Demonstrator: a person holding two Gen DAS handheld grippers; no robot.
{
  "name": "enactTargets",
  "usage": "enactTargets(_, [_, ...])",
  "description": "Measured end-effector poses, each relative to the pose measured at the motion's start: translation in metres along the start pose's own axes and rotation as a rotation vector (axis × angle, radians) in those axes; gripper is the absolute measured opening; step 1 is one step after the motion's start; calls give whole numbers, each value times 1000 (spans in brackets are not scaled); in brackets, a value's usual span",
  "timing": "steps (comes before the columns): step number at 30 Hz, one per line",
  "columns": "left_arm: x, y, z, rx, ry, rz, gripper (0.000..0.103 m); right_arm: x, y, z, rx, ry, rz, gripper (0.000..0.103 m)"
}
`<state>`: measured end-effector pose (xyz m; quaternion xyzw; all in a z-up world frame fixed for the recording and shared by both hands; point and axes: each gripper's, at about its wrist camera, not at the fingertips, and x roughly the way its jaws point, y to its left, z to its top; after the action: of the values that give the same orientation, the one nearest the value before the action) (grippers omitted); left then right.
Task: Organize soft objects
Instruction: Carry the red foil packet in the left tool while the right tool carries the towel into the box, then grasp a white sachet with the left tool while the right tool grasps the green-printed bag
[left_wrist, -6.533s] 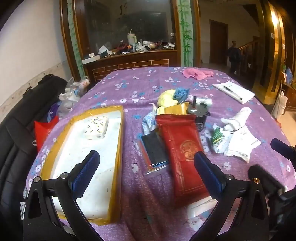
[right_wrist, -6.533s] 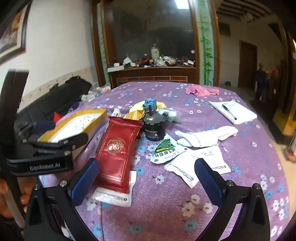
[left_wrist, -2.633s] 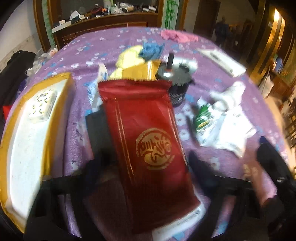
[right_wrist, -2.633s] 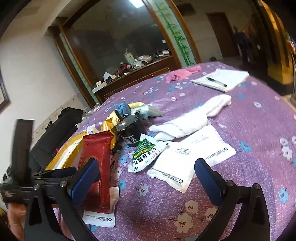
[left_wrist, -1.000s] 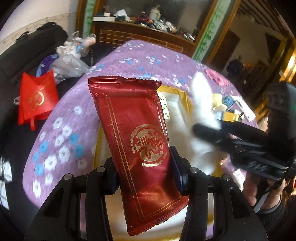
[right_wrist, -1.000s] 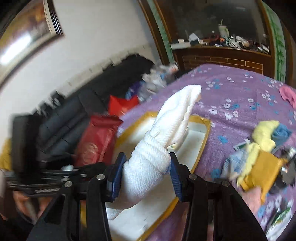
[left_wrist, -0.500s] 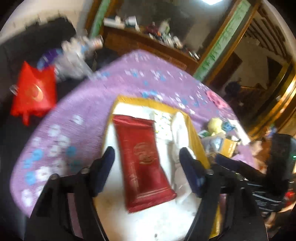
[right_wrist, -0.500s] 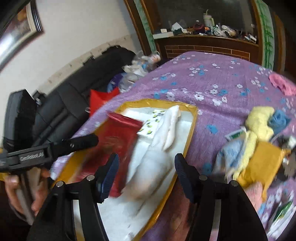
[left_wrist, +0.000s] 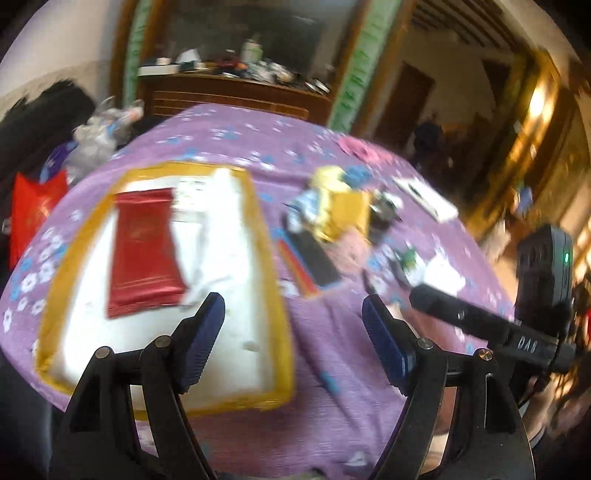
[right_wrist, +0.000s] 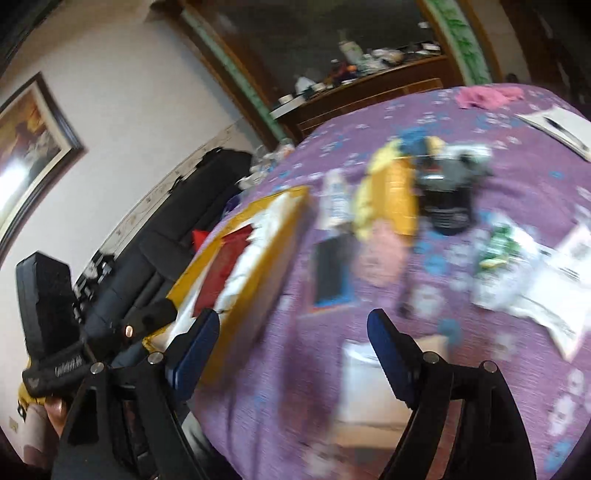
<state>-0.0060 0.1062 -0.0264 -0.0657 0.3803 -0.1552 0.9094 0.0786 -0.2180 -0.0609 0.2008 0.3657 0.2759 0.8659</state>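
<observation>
Pouch (left_wrist: 142, 247) red w/ gold emblem, flat in tray (left_wrist: 273, 295); towel (left_wrist: 218, 206) alongside.

Little readable here. White capitals "DA" and a third, rounded character (blurred beyond certainty) on the black body of the right tongs (left_wrist: 417, 293), seen from the left wrist view. White lettering along the black body of the left tongs (right_wrist: 159, 317) in the right wrist view, too smeared to spell out. A faint gold round emblem on the red packet (left_wrist: 142, 245) in the yellow tray (left_wrist: 266, 240), not legible as text. Print on the white sachets (right_wrist: 561, 295) and the green-and-white sachet (right_wrist: 498, 247) on the purple tabletop (right_wrist: 461, 369), all blurred.
</observation>
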Motion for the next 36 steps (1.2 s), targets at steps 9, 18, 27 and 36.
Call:
enactTargets(9, [41, -54, -7, 24, 185, -129, 78, -27, -44, -5, 55, 21, -147, 86])
enactTargets(18, [95, -119, -19, 157, 302, -133, 78, -62, -100, 15, 183, -69, -321, 86])
enactTargets(27, [117, -132, -28, 231, 263, -40, 50, -30, -122, 52, 171, 19, -275, 86])
enactTargets(36, [100, -93, -27, 74, 237, -180, 24, 28, -97, 47, 17, 150, -345, 86])
